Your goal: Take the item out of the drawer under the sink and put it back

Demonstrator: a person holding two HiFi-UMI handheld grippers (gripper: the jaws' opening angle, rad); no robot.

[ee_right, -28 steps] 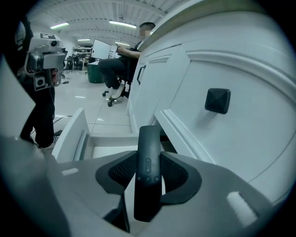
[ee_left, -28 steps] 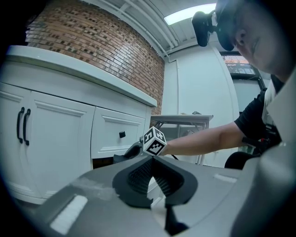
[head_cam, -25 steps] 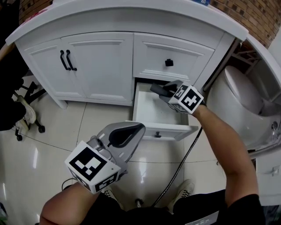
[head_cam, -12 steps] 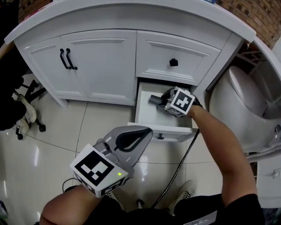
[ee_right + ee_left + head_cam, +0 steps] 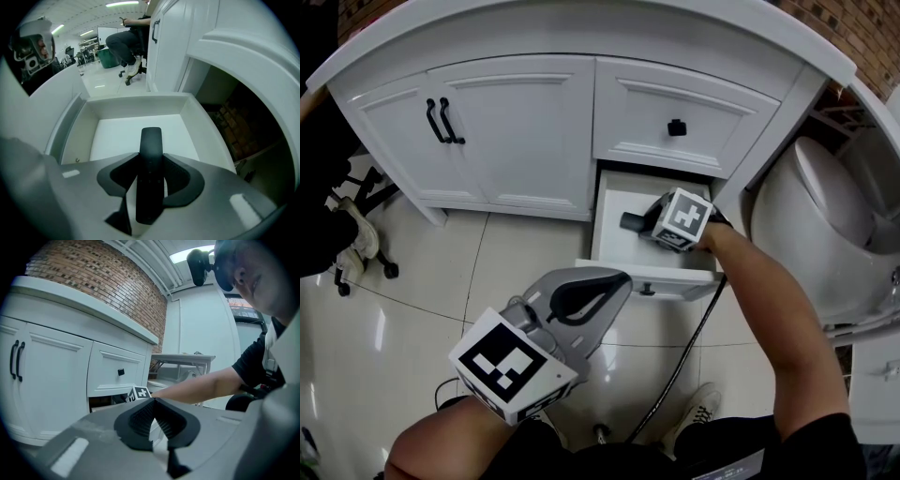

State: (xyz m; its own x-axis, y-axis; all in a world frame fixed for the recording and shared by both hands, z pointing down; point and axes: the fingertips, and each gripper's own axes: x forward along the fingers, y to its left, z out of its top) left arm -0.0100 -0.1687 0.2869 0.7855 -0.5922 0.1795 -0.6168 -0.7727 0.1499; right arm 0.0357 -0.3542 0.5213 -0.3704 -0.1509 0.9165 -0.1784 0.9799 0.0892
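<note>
Over the last second the right gripper [image 5: 647, 221] had come down from above the back edge of the open white lower drawer [image 5: 617, 246] and settled low inside it. It carried with it the slim, flat black plastic bar, which looked like a remote control [image 5: 631, 222]. The right gripper view showed that bar [image 5: 151, 143] clamped between the two black ribbed pads, its free end reaching out over the bare drawer floor [image 5: 112, 136]. No view made clear whether it was touching the floor or hanging just above it. The grip had not loosened during the descent, so the item was inside the drawer but not yet let go. By my reading this was the put-back half of the task, with the release and the withdrawal still to come. The left gripper [image 5: 614, 281] had shifted only slightly and hung idle over the tiled floor in front of the white vanity cabinet [image 5: 525, 131], its pads pressed together on nothing [image 5: 152, 408]. As for writing, no brand or label could be read anywhere. The bar showed only a few faint dots, perhaps buttons, and the white marker cube [image 5: 684, 217] on the right gripper carried black square patterns, not letters.
</note>
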